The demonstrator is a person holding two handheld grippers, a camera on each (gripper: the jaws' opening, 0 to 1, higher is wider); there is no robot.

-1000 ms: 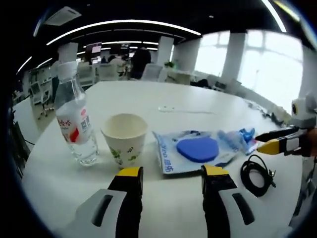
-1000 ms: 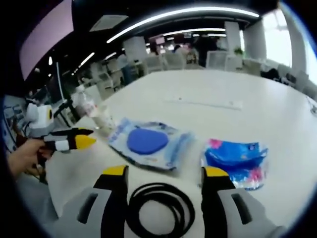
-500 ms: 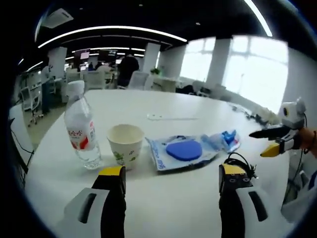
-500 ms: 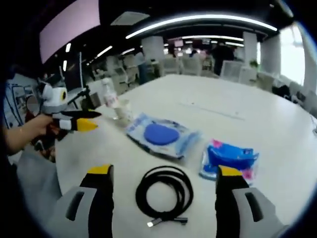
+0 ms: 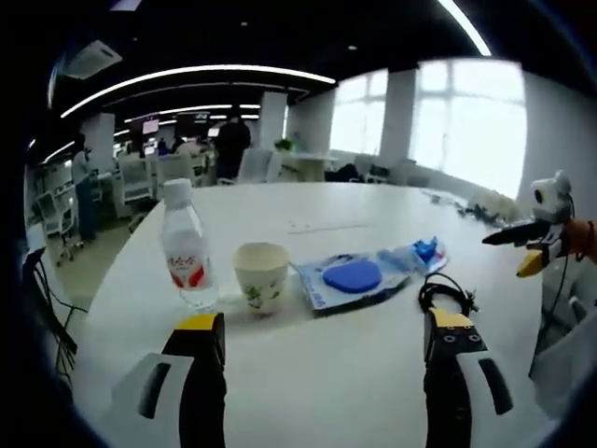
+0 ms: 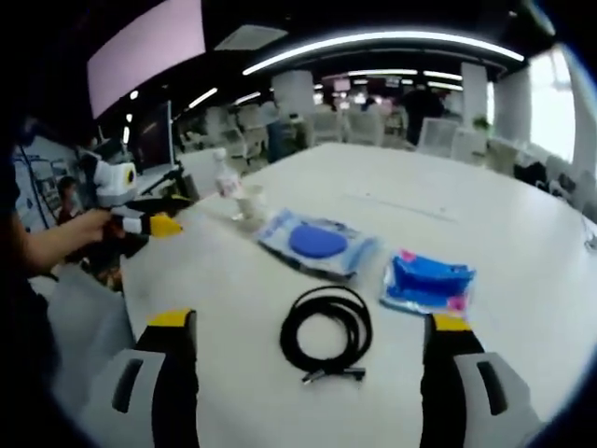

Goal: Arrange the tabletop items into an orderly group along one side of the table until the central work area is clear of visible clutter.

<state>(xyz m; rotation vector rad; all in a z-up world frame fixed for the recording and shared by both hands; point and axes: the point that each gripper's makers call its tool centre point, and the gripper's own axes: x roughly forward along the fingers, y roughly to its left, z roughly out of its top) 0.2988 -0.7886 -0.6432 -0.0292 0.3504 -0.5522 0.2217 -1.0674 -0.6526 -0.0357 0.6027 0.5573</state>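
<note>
Lying on the white desk (image 6: 522, 243), the coiled black cable (image 6: 327, 332) sat ahead of the right claw (image 6: 312, 336), between its wide-open, empty jaws; the left claw (image 5: 322, 331) was equally wide and empty.

We see a large open-plan office. A broad white table (image 5: 373, 373) fills the lower frame. Behind it, rows of desks with office chairs (image 6: 434, 135) and monitors (image 6: 154, 140), white columns (image 5: 270, 117), long curved ceiling light strips (image 6: 382, 42), and bright tall windows (image 5: 466, 117) at upper right.
</note>
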